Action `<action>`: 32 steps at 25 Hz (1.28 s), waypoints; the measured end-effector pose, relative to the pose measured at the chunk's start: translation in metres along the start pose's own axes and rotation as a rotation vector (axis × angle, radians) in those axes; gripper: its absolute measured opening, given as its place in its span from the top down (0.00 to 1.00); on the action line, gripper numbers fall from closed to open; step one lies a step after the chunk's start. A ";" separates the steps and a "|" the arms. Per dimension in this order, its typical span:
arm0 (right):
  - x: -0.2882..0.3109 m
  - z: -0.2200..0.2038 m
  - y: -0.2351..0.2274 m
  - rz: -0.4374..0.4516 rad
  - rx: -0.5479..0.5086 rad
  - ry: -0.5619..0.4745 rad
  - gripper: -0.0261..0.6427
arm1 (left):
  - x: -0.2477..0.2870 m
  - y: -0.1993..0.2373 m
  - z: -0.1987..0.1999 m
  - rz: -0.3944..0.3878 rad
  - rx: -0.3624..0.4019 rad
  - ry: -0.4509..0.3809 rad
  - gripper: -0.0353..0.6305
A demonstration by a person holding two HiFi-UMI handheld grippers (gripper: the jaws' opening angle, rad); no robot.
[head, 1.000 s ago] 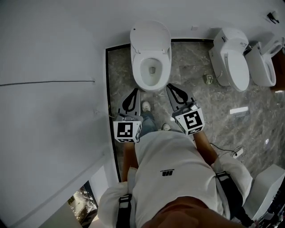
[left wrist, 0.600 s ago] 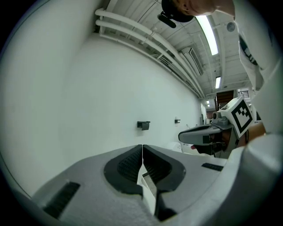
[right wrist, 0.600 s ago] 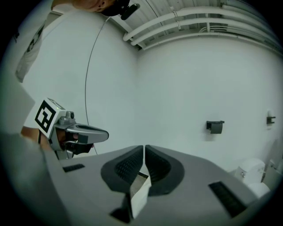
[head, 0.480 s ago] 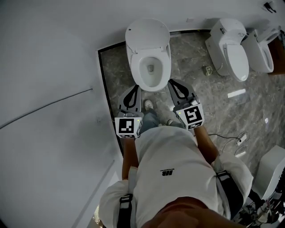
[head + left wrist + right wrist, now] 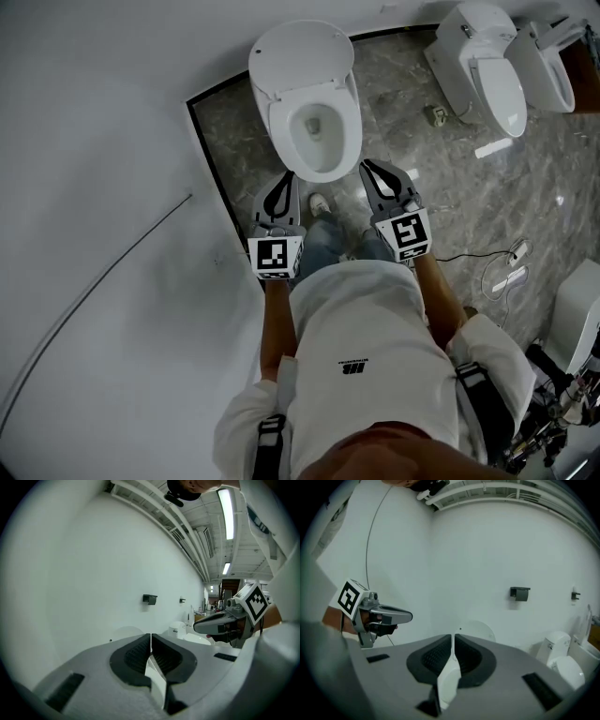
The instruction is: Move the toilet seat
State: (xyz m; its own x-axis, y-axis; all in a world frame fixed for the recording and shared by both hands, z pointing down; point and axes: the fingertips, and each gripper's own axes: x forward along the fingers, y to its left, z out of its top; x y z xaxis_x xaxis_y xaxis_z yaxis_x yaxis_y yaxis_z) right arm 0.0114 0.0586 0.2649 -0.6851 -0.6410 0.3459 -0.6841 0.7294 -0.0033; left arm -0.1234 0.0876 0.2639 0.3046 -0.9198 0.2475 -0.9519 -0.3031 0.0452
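Note:
In the head view a white toilet [image 5: 309,103] stands against the wall with its lid [image 5: 295,49] raised and the seat ring [image 5: 349,122] lying down on the bowl. My left gripper [image 5: 284,180] is just short of the bowl's front left, shut with nothing in it. On the front right, my right gripper [image 5: 368,166] is also shut and empty, its tip close to the rim. In the left gripper view the jaws [image 5: 151,637] meet, with the lid [image 5: 125,632] behind them. The right gripper view shows closed jaws [image 5: 453,639] and the lid [image 5: 477,630].
White wall [image 5: 94,187] borders the toilet on the left. Two more toilets [image 5: 483,75] [image 5: 546,58] stand at the top right. Cables [image 5: 506,267] and a small white piece [image 5: 492,148] lie on the marble floor. A black holder [image 5: 519,593] hangs on the wall.
The head view has swung, so the toilet now sits higher and tilted in the picture. Both grippers have stayed shut side by side and edged a little closer to the bowl's front.

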 end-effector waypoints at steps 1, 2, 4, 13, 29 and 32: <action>0.007 -0.007 -0.001 -0.007 0.011 0.010 0.90 | 0.005 0.006 -0.007 -0.007 -0.008 0.008 0.90; 0.013 -0.013 -0.003 -0.014 0.022 0.019 0.90 | 0.010 0.012 -0.015 -0.012 -0.015 0.018 0.90; 0.025 -0.027 -0.005 -0.031 0.036 0.039 0.90 | 0.019 0.023 -0.031 -0.014 -0.025 0.044 0.90; 0.056 -0.097 -0.018 -0.075 0.048 0.156 0.90 | 0.050 0.037 -0.094 -0.036 -0.067 0.121 0.90; 0.097 -0.194 -0.041 -0.107 0.106 0.266 0.90 | 0.088 0.049 -0.193 0.002 -0.127 0.239 0.90; 0.108 -0.204 -0.046 -0.120 0.133 0.271 0.90 | 0.094 0.051 -0.210 0.016 -0.136 0.259 0.90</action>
State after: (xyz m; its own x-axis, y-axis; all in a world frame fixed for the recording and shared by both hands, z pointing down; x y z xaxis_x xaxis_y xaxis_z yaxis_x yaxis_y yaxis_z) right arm 0.0203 0.0049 0.4937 -0.5183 -0.6204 0.5886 -0.7949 0.6034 -0.0640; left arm -0.1502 0.0383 0.4930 0.2874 -0.8247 0.4870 -0.9576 -0.2369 0.1639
